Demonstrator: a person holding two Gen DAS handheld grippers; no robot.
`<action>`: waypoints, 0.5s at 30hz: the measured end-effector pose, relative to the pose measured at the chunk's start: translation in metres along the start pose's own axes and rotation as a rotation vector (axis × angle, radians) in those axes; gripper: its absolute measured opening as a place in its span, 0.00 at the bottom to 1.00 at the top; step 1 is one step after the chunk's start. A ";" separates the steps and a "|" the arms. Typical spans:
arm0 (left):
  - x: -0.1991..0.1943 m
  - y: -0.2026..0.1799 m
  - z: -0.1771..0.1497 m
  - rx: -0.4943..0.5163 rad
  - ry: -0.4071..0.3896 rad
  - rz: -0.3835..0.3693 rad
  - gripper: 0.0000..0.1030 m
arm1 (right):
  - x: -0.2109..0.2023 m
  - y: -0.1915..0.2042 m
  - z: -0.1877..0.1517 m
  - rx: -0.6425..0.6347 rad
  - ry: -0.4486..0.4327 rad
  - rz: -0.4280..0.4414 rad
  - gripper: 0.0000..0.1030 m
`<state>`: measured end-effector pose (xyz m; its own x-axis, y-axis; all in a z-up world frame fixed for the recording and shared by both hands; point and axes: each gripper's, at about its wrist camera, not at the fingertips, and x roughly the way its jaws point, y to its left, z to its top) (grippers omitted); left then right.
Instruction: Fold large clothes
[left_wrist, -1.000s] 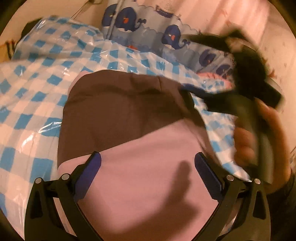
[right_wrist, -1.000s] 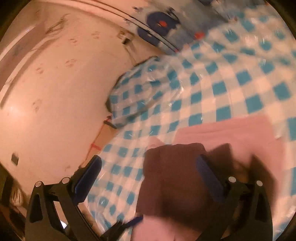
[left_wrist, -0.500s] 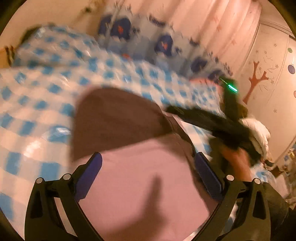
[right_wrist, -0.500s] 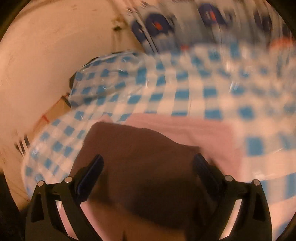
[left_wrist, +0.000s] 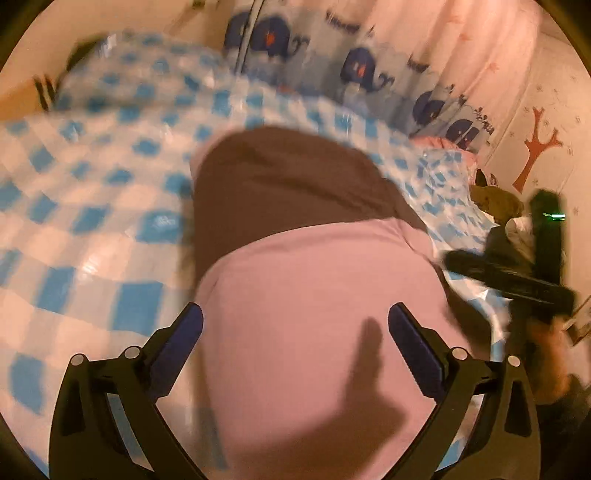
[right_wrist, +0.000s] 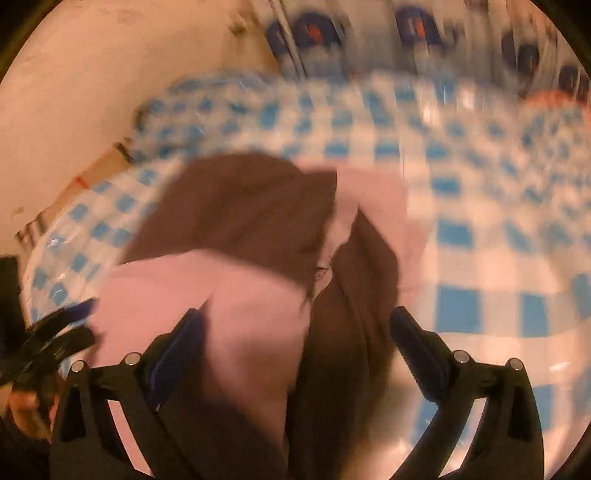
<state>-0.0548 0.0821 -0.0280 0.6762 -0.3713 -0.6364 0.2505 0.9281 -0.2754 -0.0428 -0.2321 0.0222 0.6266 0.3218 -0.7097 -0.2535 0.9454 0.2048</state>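
A pink and brown garment (left_wrist: 306, 302) lies partly folded on the blue-and-white checked plastic cover (left_wrist: 92, 184); its brown part (left_wrist: 280, 192) lies farther away, its pink part nearer. My left gripper (left_wrist: 295, 332) hovers open over the pink cloth with nothing between its fingers. In the right wrist view the garment (right_wrist: 236, 291) shows pink on the left and a brown fold (right_wrist: 351, 295) down the middle. My right gripper (right_wrist: 295, 336) hangs open above it, empty. The right gripper (left_wrist: 517, 280) also appears at the right edge of the left wrist view, held by a hand.
A whale-print curtain (left_wrist: 332, 62) hangs behind the covered surface. A wall with a red tree sticker (left_wrist: 535, 155) and a pile of soft items (left_wrist: 498, 203) stand at the right. A bare wall (right_wrist: 92, 92) and a cardboard edge (right_wrist: 74, 188) lie to the left.
The right gripper has swung from over the brown part out past the garment's right edge and toward me. Both views have shifted; the garment lies in about the same place.
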 end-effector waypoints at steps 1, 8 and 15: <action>-0.004 -0.002 -0.003 0.018 -0.014 0.004 0.94 | -0.018 0.008 -0.010 -0.021 -0.017 0.004 0.94; 0.036 -0.010 -0.034 0.068 0.135 0.057 0.94 | 0.053 -0.010 -0.091 0.108 0.233 0.114 0.95; -0.012 -0.022 -0.019 0.129 0.017 0.072 0.94 | 0.002 -0.011 -0.065 0.102 0.232 0.109 0.94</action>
<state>-0.0815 0.0662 -0.0275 0.6838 -0.3034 -0.6636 0.2894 0.9476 -0.1350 -0.0865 -0.2452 -0.0248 0.4112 0.4123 -0.8130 -0.2270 0.9101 0.3467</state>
